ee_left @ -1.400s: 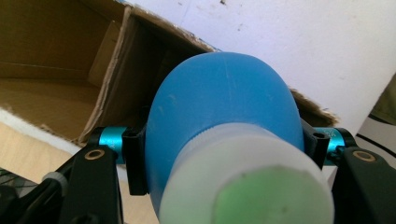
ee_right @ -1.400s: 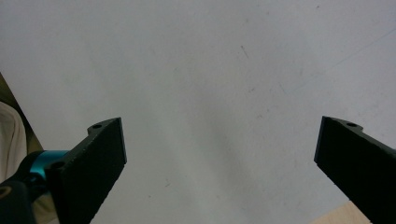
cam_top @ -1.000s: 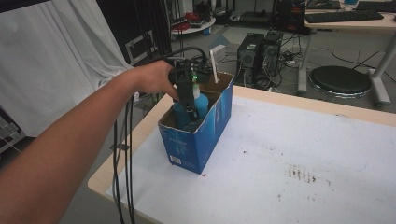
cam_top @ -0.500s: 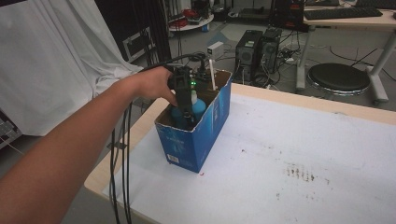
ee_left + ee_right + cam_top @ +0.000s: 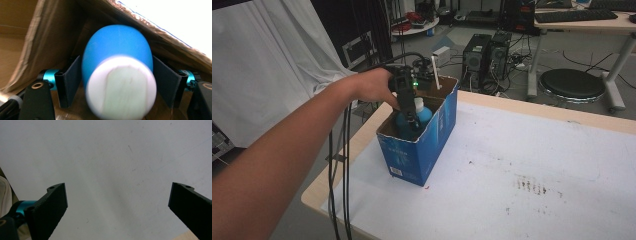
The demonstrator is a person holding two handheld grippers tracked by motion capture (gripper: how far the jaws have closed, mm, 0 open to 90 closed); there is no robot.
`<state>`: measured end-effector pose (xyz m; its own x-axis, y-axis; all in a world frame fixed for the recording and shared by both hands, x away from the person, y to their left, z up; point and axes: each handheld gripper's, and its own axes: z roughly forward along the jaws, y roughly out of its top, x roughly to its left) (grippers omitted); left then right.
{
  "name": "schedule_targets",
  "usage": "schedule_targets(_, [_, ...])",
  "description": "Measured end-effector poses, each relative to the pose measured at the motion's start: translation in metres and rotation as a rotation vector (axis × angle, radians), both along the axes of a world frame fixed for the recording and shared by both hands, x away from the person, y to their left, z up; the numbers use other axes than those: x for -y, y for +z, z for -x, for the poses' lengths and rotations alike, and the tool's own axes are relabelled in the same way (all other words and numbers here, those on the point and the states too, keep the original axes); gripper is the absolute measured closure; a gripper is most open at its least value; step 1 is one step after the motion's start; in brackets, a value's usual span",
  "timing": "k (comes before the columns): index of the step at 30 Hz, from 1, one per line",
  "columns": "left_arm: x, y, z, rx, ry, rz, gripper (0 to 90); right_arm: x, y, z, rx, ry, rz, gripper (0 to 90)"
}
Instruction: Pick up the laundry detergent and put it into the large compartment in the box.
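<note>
An open blue cardboard box (image 5: 424, 150) stands near the table's left edge. Inside it is a blue bottle (image 5: 423, 115) with a white cap (image 5: 419, 103). My left gripper (image 5: 411, 119) reaches down into the box from the left. In the left gripper view its two black jaws press on both sides of the blue bottle (image 5: 117, 52), whose white cap (image 5: 121, 87) points at the camera. My left gripper (image 5: 117, 75) is shut on the bottle. My right gripper (image 5: 117, 202) hangs open over the white table surface (image 5: 112, 157), with nothing between its jaws.
A white stick (image 5: 435, 72) stands up at the box's far end. The white-covered table (image 5: 537, 165) stretches to the right of the box. Beyond the table are computer towers (image 5: 487, 52), a round black stool (image 5: 572, 85) and a white cloth (image 5: 267, 65) at the left.
The left gripper stays inside the box around the bottle and shifts only slightly. The bottle's white cap shows more clearly now.
</note>
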<state>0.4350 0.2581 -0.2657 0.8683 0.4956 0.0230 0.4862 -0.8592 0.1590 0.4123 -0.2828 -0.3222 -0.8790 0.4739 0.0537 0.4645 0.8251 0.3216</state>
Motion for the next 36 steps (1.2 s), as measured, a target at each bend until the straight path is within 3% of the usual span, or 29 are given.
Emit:
schedule_targets(4, [-0.003,0.02,0.005,0.035,0.014,0.011,24.4,0.001,0.001,0.002,0.003,0.002,-0.007,1.2])
schedule_targets(6, [-0.002,0.025,0.007,0.039,0.006,0.01,24.4,0.002,0.002,0.002,0.007,0.0,-0.008,1.2])
schedule_targets(12, [0.006,0.058,0.02,0.095,-0.011,0.046,24.4,0.002,0.005,0.005,0.014,0.002,-0.016,1.2])
schedule_targets(19, [0.017,0.077,0.029,0.133,-0.015,0.051,21.2,0.003,0.006,0.007,0.02,-0.001,-0.02,1.2])
schedule_targets(20, [0.019,0.08,0.031,0.138,-0.034,0.049,21.2,0.004,0.007,0.008,0.023,0.001,-0.027,1.2])
schedule_targets(24, [0.027,0.083,0.031,0.122,-0.058,0.06,21.2,0.005,0.009,0.01,0.028,-0.004,-0.036,1.2])
schedule_targets(28, [0.039,0.084,0.03,0.1,-0.074,0.097,21.2,0.006,0.011,0.012,0.031,-0.004,-0.041,1.2])
schedule_targets(32, [0.055,0.083,0.028,0.103,-0.095,0.111,21.1,0.007,0.013,0.014,0.037,-0.006,-0.046,1.2])
schedule_targets(34, [0.063,0.08,0.028,0.096,-0.114,0.116,15.0,0.007,0.013,0.014,0.038,-0.003,-0.051,1.2])
schedule_targets(36, [0.071,0.078,0.027,0.097,-0.133,0.112,14.3,0.007,0.014,0.015,0.043,-0.004,-0.051,1.2])
